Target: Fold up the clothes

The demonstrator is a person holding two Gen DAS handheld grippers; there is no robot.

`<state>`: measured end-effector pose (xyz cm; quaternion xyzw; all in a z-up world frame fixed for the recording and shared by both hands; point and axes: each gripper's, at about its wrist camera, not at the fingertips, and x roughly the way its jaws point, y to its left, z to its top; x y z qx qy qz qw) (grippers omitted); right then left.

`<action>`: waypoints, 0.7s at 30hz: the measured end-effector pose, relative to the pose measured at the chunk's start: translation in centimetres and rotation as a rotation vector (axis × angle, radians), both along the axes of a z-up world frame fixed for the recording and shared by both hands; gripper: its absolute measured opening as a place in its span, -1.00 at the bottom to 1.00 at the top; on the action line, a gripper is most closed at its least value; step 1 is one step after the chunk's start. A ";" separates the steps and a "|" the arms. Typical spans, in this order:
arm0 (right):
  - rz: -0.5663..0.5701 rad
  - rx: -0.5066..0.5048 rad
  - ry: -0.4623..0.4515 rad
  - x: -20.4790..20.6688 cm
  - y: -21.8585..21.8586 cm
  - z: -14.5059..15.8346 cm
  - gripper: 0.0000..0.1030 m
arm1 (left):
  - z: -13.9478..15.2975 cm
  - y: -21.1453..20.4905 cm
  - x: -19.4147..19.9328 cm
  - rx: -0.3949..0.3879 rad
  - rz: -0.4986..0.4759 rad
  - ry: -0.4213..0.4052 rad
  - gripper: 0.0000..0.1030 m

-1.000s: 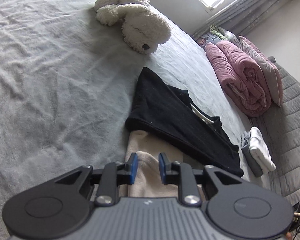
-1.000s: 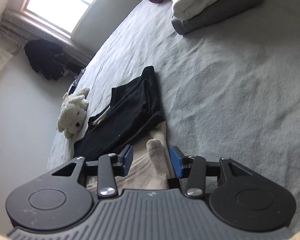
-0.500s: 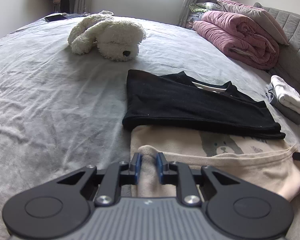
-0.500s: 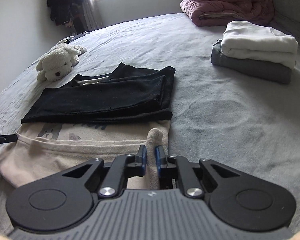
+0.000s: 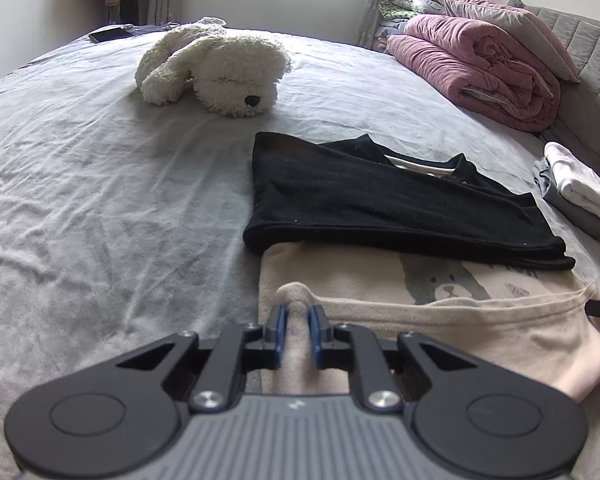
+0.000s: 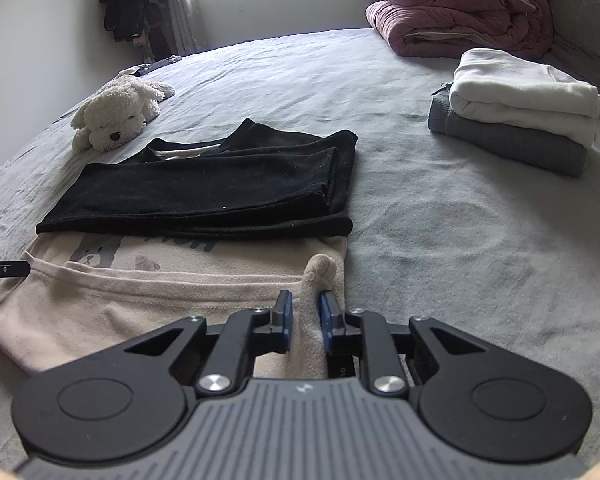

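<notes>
The left gripper [image 5: 298, 330] is pinched narrow on a nub of the beige shirt [image 5: 440, 320], holding the left corner of its near hem. The right gripper [image 6: 306, 318] clamps the opposite corner of that same beige shirt [image 6: 140, 300] the same way, blue pads pressed against a raised tuft of fabric. A second ago both sets of jaws stood wider around the cloth and the cameras were tilted sharply; half a second ago they had closed and levelled out, and now the views sit a little nearer the fabric, with the hem drawn up into a ridge between the two tools. So the grasp looks secured on both corners, and the fold of this shirt seems about to begin rather than finished.

The shirt lies flat at the near edge of the bed [image 5: 100, 208], its bear print facing up. A folded black garment [image 5: 380, 200] overlaps its far edge, which may drag if the hem is carried forward. Beyond that, toward the bed's far left, rests a white plush dog [image 5: 220, 68]. At the right edge sits a stack of folded clothes [image 6: 516, 112], with a pink duvet [image 6: 468, 4] rolled up at the far right corner.
</notes>
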<state>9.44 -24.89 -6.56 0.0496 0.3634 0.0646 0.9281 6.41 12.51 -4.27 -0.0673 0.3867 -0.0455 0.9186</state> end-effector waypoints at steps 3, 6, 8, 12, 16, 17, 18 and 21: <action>-0.006 -0.023 -0.013 -0.2 0.4 0.0 -0.82 | 0.2 0.1 -0.2 -0.010 0.016 -0.009 -0.86; -0.032 -0.030 -0.044 -0.5 0.3 0.4 -0.85 | 0.7 0.4 -0.5 -0.028 0.028 -0.031 -0.87; -0.048 -0.029 -0.072 -0.7 0.2 0.8 -0.86 | 1.1 0.5 -0.7 -0.041 0.033 -0.049 -0.87; -0.063 -0.039 -0.124 -1.0 0.3 1.1 -0.86 | 1.6 0.8 -1.1 -0.062 0.037 -0.089 -0.87; -0.071 -0.046 -0.171 -1.2 0.4 1.5 -0.86 | 2.1 1.0 -1.5 -0.082 0.054 -0.134 -0.87; -0.074 -0.049 -0.180 -1.3 0.5 1.5 -0.86 | 2.2 1.0 -1.7 -0.086 0.060 -0.143 -0.87; -0.077 -0.052 -0.189 -1.4 0.5 1.5 -0.86 | 2.3 1.1 -1.8 -0.090 0.065 -0.151 -0.87; -0.082 -0.070 -0.212 -1.6 0.8 1.5 -0.86 | 2.4 1.1 -2.2 -0.079 0.076 -0.172 -0.87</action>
